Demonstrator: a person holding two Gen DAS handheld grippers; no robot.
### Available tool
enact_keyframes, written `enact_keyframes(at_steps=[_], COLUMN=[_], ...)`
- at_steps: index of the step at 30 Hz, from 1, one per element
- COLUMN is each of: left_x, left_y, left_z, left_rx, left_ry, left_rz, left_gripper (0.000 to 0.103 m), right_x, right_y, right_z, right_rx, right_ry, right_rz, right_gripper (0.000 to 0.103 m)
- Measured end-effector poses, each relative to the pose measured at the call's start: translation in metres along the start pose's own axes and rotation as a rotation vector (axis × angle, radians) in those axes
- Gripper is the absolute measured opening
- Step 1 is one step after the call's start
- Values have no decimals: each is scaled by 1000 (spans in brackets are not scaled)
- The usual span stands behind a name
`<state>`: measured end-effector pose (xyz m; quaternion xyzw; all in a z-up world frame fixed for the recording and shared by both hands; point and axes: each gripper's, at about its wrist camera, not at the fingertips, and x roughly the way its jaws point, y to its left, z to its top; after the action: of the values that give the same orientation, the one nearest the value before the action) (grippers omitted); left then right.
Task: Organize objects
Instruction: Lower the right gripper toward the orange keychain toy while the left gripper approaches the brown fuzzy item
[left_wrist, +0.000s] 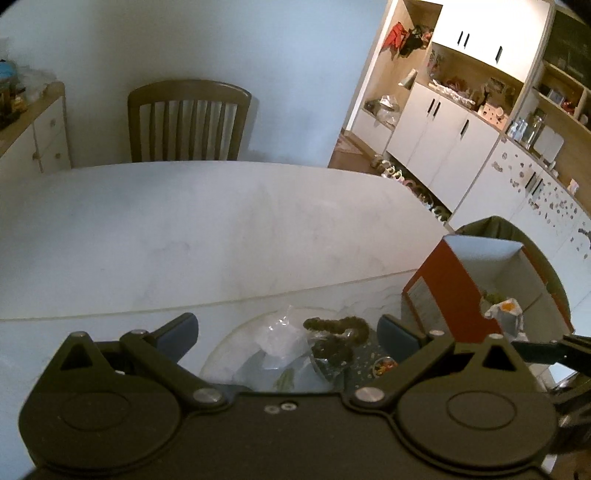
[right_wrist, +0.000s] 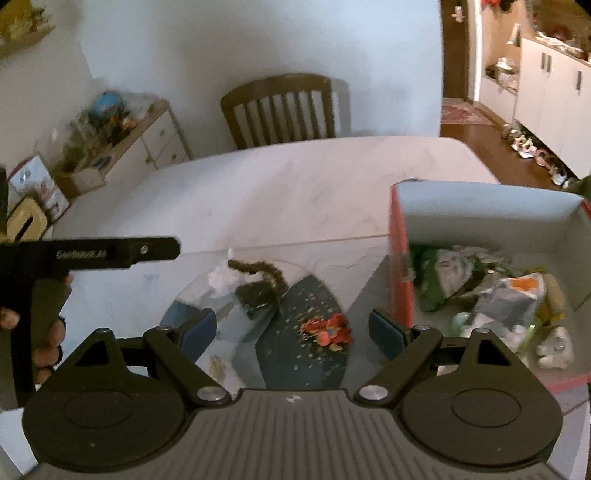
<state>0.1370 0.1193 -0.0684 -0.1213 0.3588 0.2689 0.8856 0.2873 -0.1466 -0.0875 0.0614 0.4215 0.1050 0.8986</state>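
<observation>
- White marbled table (right_wrist: 295, 184), far half bare.
- Near edge: clear glass bowl (right_wrist: 192, 291) with crumpled plastic (right_wrist: 219, 278) and a dark fuzzy cord (right_wrist: 266, 273) in it.
- At the right corner: open red box (right_wrist: 400, 266) stuffed with wrappers (right_wrist: 454, 273).

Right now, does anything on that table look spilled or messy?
Yes. Small crumbs lie scattered over the dark mat, around a red-orange scrap. Beside it a glass bowl holds crumpled plastic and a brown fuzzy twist.
</observation>
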Motion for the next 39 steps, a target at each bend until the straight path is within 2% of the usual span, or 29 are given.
enact_keyframes(at_steps=[11,16,27,30,32,35,39], left_x=[42,60,78,81,82,73,68], left_y=[-14,-21,-26,-27,-26,-26,-33], left_z=[-17,-22,-25,-25,-24,-24,-28], left_rx=[76,70,38,45,35,10,35], left_ry=[80,109,159,154,164,149,160], left_rz=[-41,-62,-91,-88,-88,-92,-111], left_gripper=[102,100,78,71,62,64,64], right_x=[55,74,105,111,114,115,116], right_y=[22,27,19,14,11,7,4], right_z=[-18,-23,-26,-25,-25,-24,-26], right_rx=[-110,-154,-116,-111,-96,-86,-78], right_ry=[64,51,67,74,81,76,75], right_rz=[-49,-81,-129,-134,-132,-133,-146], right_gripper=[90,90,79,72,71,71,69])
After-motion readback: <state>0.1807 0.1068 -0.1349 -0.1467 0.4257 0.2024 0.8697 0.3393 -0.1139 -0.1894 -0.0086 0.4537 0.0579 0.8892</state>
